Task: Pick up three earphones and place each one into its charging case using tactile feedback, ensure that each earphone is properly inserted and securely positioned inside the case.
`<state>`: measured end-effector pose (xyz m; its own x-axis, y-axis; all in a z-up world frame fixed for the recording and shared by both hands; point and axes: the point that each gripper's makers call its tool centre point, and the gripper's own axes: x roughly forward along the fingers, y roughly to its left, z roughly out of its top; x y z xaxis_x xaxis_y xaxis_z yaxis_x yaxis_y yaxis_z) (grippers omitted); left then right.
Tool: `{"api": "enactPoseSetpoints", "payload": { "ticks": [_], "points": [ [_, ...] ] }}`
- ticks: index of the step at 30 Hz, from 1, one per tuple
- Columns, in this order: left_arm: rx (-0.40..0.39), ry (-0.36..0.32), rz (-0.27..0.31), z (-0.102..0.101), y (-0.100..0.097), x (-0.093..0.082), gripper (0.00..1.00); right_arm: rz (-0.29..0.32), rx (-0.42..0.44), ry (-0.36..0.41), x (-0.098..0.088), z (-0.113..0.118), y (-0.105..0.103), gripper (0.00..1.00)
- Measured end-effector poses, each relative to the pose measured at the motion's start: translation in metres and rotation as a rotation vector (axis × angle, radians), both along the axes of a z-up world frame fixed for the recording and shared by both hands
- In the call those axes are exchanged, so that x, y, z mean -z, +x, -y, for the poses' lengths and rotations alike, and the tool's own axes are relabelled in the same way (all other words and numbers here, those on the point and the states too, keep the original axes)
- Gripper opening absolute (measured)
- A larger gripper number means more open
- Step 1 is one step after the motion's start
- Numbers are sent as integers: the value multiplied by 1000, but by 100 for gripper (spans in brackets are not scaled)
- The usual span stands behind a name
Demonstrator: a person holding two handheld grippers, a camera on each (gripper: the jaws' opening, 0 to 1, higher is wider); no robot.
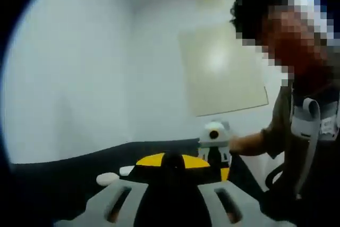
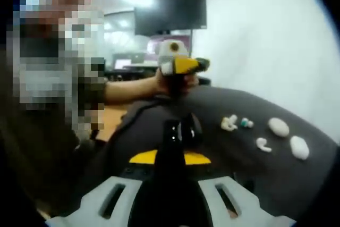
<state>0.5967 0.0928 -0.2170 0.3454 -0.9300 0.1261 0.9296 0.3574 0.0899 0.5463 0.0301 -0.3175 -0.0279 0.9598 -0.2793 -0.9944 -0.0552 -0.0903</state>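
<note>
On the dark table (image 2: pixel 223 152) lie a white earphone (image 2: pixel 229 123), a small teal-tipped one (image 2: pixel 246 123) and another white earphone (image 2: pixel 262 144). Two white oval cases (image 2: pixel 278 126) (image 2: pixel 299 147) sit just right of them. My right gripper (image 2: pixel 180 128) hovers over the table left of the earphones, its black jaws pressed together with nothing between them. My left gripper (image 1: pixel 172 159) is likewise shut and holds nothing. Two white oval shapes (image 1: pixel 108 178) (image 1: pixel 126 170) lie on the table left of it. Each gripper shows in the other's view, held in a hand (image 2: pixel 178 62) (image 1: pixel 215 134).
A person (image 1: pixel 297 115) sits at the table's far side, an arm (image 2: pixel 133 90) reaching over its edge. A white wall (image 1: pixel 79 78) with a pale board (image 1: pixel 223 67) stands behind. A dark screen (image 2: pixel 170 9) hangs in the back of the room.
</note>
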Motion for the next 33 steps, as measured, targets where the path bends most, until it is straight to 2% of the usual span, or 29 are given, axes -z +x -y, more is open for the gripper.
{"api": "enactPoseSetpoints", "payload": {
  "ticks": [2,4,5,6,7,8,9,10,11,12,14,16,18,22,24,26,29,31,33],
  "points": [
    [-16,5,-46,3,7,4,8,-1,-1,-1,0,0,0,18],
    [-79,51,-99,6,21,12,8,1,-1,0,0,0,0,18],
    [-127,110,-117,10,29,17,7,4,-1,0,0,0,0,18],
    [-151,146,-137,12,33,21,0,7,-1,1,0,0,0,18],
    [-184,216,-169,19,40,26,0,9,-2,1,0,0,0,18],
    [-183,241,-188,28,42,28,0,10,-2,1,0,0,0,18],
    [-149,259,-195,39,40,28,0,13,-2,1,0,0,0,18],
    [-135,257,-201,49,40,28,0,15,-3,1,0,0,0,18],
    [-135,300,-205,53,41,34,0,17,-2,1,0,0,0,18],
    [-138,333,-185,54,42,37,0,20,-2,2,0,0,0,18],
    [-147,340,-175,58,41,36,0,27,-3,3,0,0,0,18],
    [-141,317,-186,54,40,30,0,30,-4,4,0,0,0,18],
    [-180,275,-196,44,44,19,0,31,-4,4,0,0,0,18],
    [-285,289,-218,22,60,15,0,29,-5,4,1,0,0,18],
    [-279,287,-225,24,62,14,3,28,-5,4,1,-1,0,18],
    [-237,301,-245,34,59,17,8,31,-3,3,1,-1,0,18],
    [-119,424,-246,66,50,28,11,42,0,3,1,-1,0,18],
    [-22,504,-274,86,41,41,11,39,-1,3,1,-1,0,18],
    [10,605,-274,98,43,54,6,38,-2,4,1,-1,0,18]
  ]
}}
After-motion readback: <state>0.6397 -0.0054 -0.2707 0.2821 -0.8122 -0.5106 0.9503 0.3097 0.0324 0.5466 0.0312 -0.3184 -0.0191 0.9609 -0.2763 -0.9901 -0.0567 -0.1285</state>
